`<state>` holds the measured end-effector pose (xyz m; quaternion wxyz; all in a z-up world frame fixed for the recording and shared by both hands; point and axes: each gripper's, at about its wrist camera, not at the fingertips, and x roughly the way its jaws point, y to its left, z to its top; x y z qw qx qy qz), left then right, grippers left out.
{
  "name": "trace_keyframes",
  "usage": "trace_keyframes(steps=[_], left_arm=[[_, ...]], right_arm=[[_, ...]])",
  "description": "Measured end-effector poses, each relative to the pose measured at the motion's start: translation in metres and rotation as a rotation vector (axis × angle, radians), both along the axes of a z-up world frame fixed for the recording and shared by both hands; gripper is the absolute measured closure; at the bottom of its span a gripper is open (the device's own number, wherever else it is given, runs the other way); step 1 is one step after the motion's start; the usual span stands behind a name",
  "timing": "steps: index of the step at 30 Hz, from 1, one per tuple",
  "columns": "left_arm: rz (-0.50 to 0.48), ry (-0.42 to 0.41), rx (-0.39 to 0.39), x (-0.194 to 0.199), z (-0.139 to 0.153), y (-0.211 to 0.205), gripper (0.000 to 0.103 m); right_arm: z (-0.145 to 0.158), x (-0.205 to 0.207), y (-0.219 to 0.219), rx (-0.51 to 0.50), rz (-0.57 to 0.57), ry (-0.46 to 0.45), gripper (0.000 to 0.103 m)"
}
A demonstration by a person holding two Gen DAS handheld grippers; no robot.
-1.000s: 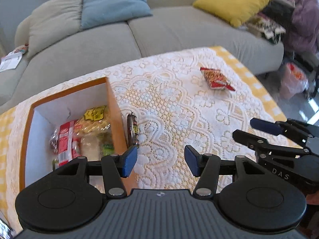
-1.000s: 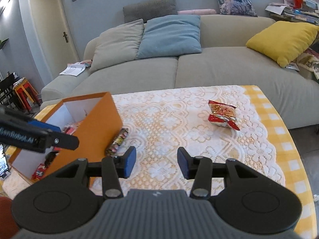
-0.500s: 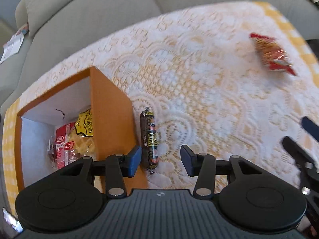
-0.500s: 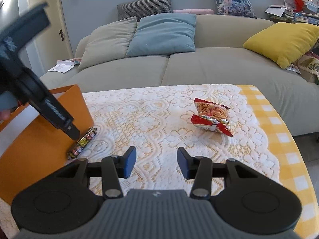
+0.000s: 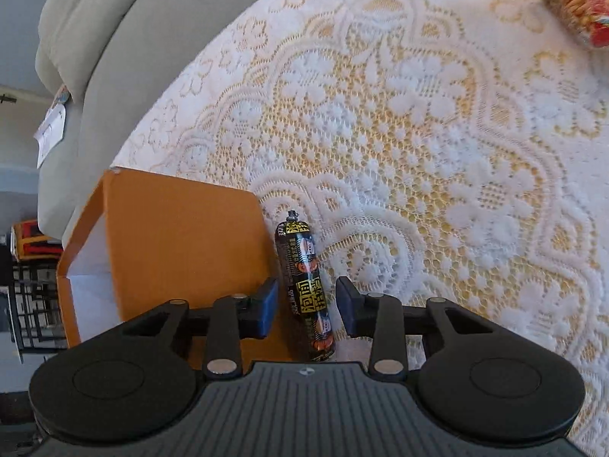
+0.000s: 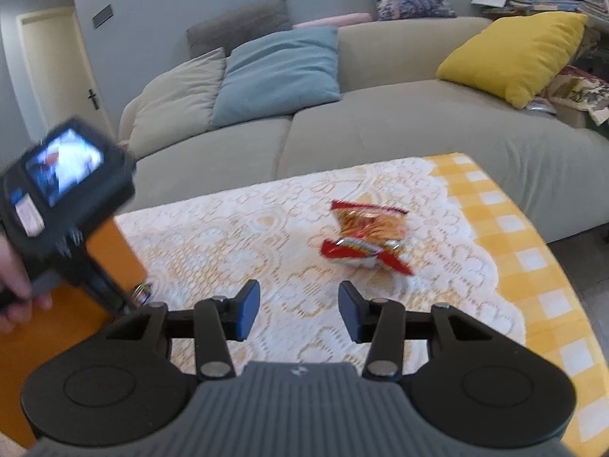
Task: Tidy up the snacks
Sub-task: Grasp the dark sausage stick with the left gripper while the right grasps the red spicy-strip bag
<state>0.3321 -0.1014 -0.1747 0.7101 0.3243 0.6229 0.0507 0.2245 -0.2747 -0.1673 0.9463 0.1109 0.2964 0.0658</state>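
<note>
A black sausage stick (image 5: 304,282) with yellow print lies on the lace cloth against the orange box (image 5: 182,243). My left gripper (image 5: 306,306) is open, its fingers on either side of the stick's near half, not touching it. A red snack bag (image 6: 367,238) lies further right on the cloth; it also shows in the left wrist view (image 5: 567,0). My right gripper (image 6: 298,310) is open and empty, a short way in front of the bag. The stick's end (image 6: 141,292) peeks out beside the left gripper's body (image 6: 64,194).
The orange box (image 6: 114,247) stands at the table's left. A grey sofa (image 6: 380,129) with blue, beige and yellow cushions runs behind the table. The table's yellow checked edge (image 6: 533,259) is at the right.
My left gripper has dropped down and forward over the sausage stick, which now sits between its fingers. My right gripper has moved closer to the red bag.
</note>
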Motion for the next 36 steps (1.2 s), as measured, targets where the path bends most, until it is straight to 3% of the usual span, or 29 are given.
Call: trace_keyframes(steps=[4, 8, 12, 17, 20, 25, 30, 36], left_arm=[[0.024, 0.003, 0.019, 0.006, -0.005, 0.003, 0.061], [0.03, 0.007, 0.018, 0.008, -0.006, 0.001, 0.064], [0.05, 0.006, -0.038, 0.008, -0.006, 0.004, 0.078], [0.085, 0.002, -0.148, 0.006, 0.001, 0.016, 0.079], [0.098, 0.0, -0.271, 0.003, 0.012, 0.016, 0.079], [0.039, -0.019, -0.381, -0.011, 0.021, -0.003, 0.079], [0.029, -0.027, -0.413, -0.018, 0.016, -0.014, 0.079], [0.065, -0.033, -0.423, -0.023, 0.008, -0.005, 0.07]], right_arm=[[-0.001, 0.007, -0.003, -0.058, -0.022, -0.024, 0.058], [-0.005, 0.016, 0.01, -0.231, 0.003, -0.058, 0.052], [-0.016, 0.028, 0.02, -0.386, 0.031, -0.05, 0.049], [-0.026, 0.042, 0.022, -0.509, 0.069, -0.048, 0.049], [-0.031, 0.044, 0.03, -0.579, 0.093, -0.042, 0.049], [-0.044, 0.049, 0.037, -0.707, 0.12, -0.028, 0.05], [-0.053, 0.054, 0.039, -0.748, 0.139, -0.007, 0.051], [-0.061, 0.054, 0.048, -0.861, 0.162, -0.038, 0.051]])
